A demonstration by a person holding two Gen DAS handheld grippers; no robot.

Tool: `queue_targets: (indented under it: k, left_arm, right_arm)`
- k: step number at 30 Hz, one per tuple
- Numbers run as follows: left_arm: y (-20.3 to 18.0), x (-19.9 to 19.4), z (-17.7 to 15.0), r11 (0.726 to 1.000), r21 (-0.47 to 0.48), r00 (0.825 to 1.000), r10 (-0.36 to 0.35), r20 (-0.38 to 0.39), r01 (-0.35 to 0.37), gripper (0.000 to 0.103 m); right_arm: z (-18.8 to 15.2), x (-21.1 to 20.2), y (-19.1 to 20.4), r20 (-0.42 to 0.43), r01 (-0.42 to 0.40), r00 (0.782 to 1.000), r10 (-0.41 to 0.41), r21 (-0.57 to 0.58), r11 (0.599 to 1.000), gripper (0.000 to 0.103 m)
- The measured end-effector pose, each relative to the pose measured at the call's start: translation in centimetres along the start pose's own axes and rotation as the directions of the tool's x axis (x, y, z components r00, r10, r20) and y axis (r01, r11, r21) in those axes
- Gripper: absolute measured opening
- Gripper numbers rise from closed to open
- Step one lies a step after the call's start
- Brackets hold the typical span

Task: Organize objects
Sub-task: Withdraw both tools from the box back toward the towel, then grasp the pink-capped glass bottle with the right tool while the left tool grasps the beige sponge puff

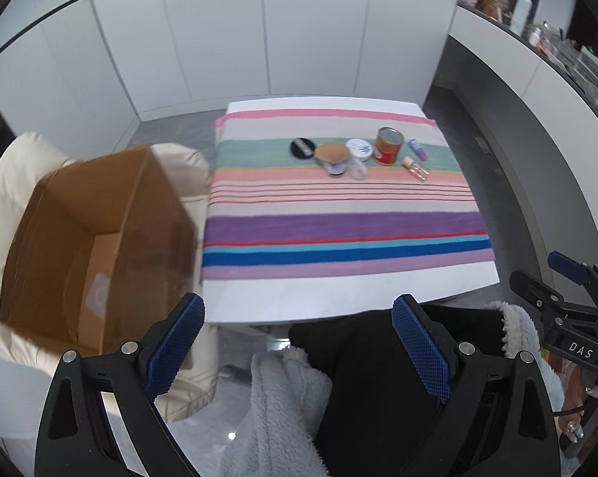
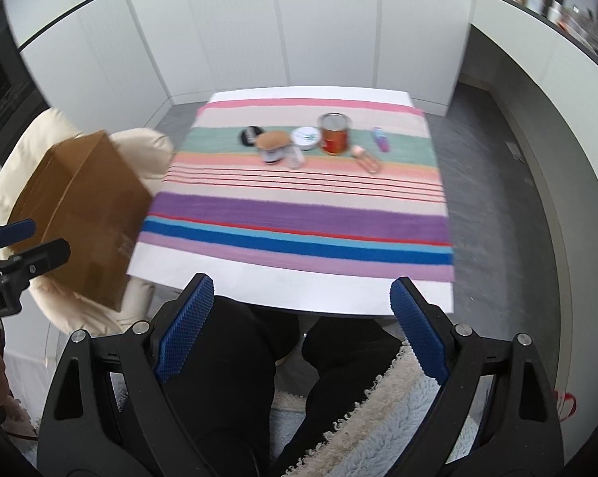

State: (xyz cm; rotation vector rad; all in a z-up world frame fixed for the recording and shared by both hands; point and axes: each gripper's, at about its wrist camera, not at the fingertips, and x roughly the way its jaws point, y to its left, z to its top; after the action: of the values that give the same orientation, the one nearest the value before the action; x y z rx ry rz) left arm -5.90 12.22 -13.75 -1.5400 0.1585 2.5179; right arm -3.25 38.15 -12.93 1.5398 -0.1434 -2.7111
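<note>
A row of small items lies on the striped cloth [image 1: 338,230] far across the table: a black round compact [image 1: 303,148], a cork-lidded jar [image 1: 331,156], a white tin [image 1: 358,148], an orange can [image 1: 387,145], a purple tube [image 1: 418,149] and a pink bottle [image 1: 415,168]. The orange can [image 2: 334,133] and cork-lidded jar [image 2: 273,145] also show in the right wrist view. An open cardboard box [image 1: 96,238] sits on a cream chair to the left. My left gripper [image 1: 299,318] and right gripper [image 2: 302,298] are both open and empty, held near the table's front edge over the person's lap.
The cream padded chair [image 1: 12,183] holds the box [image 2: 84,214]. White cabinets stand behind the table. A shelf with bottles [image 1: 521,4] runs along the right wall. The right gripper shows at the right edge of the left wrist view [image 1: 573,302].
</note>
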Motion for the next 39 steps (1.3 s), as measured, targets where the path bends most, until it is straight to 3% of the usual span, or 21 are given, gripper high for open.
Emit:
queue_targets:
  k: [8, 16, 20, 33, 39]
  left_arm:
    - [-3.0, 1.1, 3.3, 0.999, 0.048, 0.999, 0.013, 0.042, -0.015, 0.096]
    - [-4.3, 3.6, 7.9, 0.996, 0.060, 0.996, 0.057, 0.071, -0.062, 0.096]
    - [-4.2, 5.6, 10.4, 0.998, 0.046, 0.998, 0.035, 0.052, -0.038, 0.096]
    - [-5.5, 17.4, 15.8, 0.993, 0.117, 0.998, 0.024, -0.057, -0.017, 0.096]
    - [-5.2, 23.8, 18.3, 0.996, 0.078, 0.998, 0.038, -0.050, -0.034, 0.096]
  right_arm:
    - [-0.3, 1.4, -4.9, 0.050, 0.031, 0.998, -0.036, 0.097, 0.995, 0.092]
    - [1.6, 3.7, -6.4, 0.067, 0.042, 0.997, -0.048, 0.091, 0.995, 0.092]
    - [3.0, 5.7, -6.4, 0.065, 0.048, 0.997, -0.052, 0.065, 0.997, 0.092]
    - [8.2, 16.1, -8.6, 0.002, 0.029, 1.000, -0.030, 0.076, 0.997, 0.092]
    - [10.6, 22.2, -10.7, -0.047, 0.014, 0.999, -0.003, 0.219, 0.976, 0.092]
